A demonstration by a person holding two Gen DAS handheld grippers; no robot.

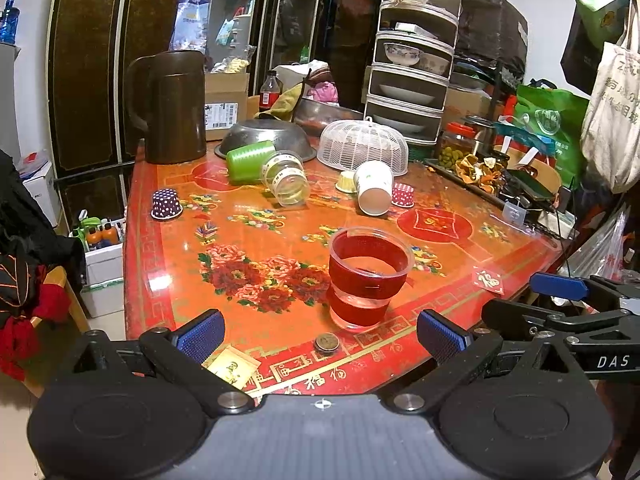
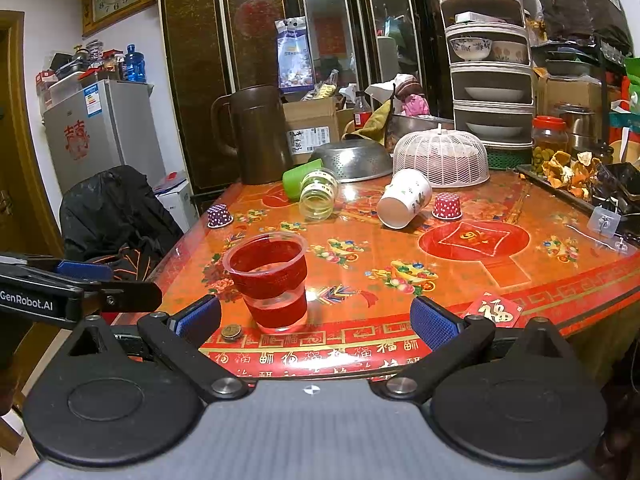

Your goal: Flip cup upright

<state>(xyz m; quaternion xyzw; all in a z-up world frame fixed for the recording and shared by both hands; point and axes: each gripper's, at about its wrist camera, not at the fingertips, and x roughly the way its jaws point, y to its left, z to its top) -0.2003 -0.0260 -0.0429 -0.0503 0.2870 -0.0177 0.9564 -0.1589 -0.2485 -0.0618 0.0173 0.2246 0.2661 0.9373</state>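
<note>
A clear plastic cup with a red band stands upright near the table's front edge; it also shows in the right wrist view. My left gripper is open and empty, just short of the cup. My right gripper is open and empty, with the cup ahead of its left finger. A white paper cup, a clear jar-like cup and a green cup lie on their sides farther back.
The red patterned table also holds a coin, small dotted cups, a brown jug, a steel colander and a white mesh food cover. Clutter lines the right edge.
</note>
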